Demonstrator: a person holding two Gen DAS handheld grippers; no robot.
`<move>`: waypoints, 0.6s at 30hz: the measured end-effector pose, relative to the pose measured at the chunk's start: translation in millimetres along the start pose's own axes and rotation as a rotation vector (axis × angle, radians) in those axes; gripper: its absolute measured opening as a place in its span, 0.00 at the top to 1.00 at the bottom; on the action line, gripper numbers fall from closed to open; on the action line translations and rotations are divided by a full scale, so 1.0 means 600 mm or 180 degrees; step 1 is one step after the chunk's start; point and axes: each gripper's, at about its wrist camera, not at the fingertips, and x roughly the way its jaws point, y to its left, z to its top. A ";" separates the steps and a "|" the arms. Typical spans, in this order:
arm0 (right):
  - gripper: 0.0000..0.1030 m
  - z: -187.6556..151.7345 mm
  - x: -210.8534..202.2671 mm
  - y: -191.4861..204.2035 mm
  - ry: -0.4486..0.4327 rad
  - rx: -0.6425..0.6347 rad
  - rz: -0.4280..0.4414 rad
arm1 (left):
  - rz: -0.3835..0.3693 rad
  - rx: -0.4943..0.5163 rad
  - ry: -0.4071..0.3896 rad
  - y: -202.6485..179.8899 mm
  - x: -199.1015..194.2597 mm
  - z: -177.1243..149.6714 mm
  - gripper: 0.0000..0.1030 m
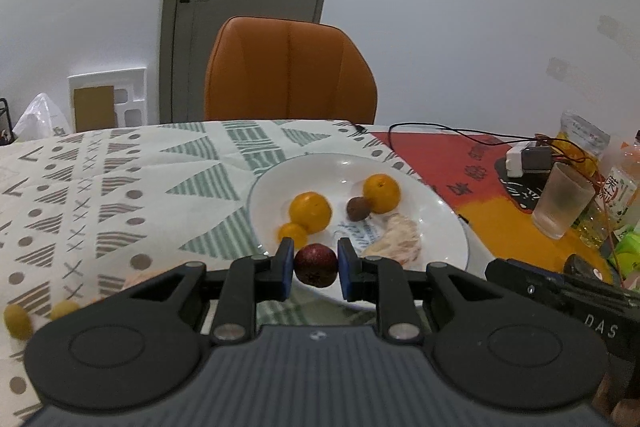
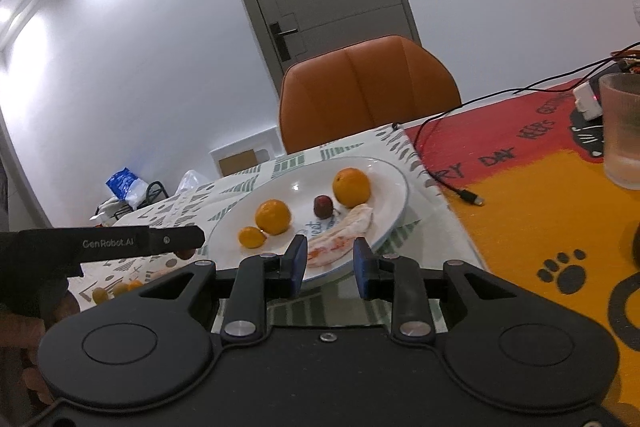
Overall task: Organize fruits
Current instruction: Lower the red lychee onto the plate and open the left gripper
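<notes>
A white plate sits on the patterned tablecloth and also shows in the right wrist view. On it lie three oranges, a small dark red fruit and a pale peel piece. My left gripper is shut on a dark red round fruit, held over the plate's near rim. My right gripper is open and empty at the plate's near edge, just before the peel piece. Small yellow-green fruits lie on the cloth at the left.
An orange chair stands behind the table. On the right, a frosted glass, a white charger with black cables, bottles and packets crowd a red and orange mat. A cable plug lies on the mat.
</notes>
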 end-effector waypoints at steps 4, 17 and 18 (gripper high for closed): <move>0.74 0.001 -0.002 -0.007 -0.0008 0.0017 -0.0011 | -0.0030 0.0027 -0.0006 -0.012 0.008 0.006 0.79; 0.74 0.001 -0.011 -0.014 -0.0008 0.0041 -0.0046 | -0.0050 0.0076 -0.0083 -0.031 0.014 0.025 0.74; 0.74 0.000 -0.011 -0.014 -0.0005 0.0043 -0.0042 | -0.0033 0.0068 -0.0066 -0.029 0.013 0.025 0.70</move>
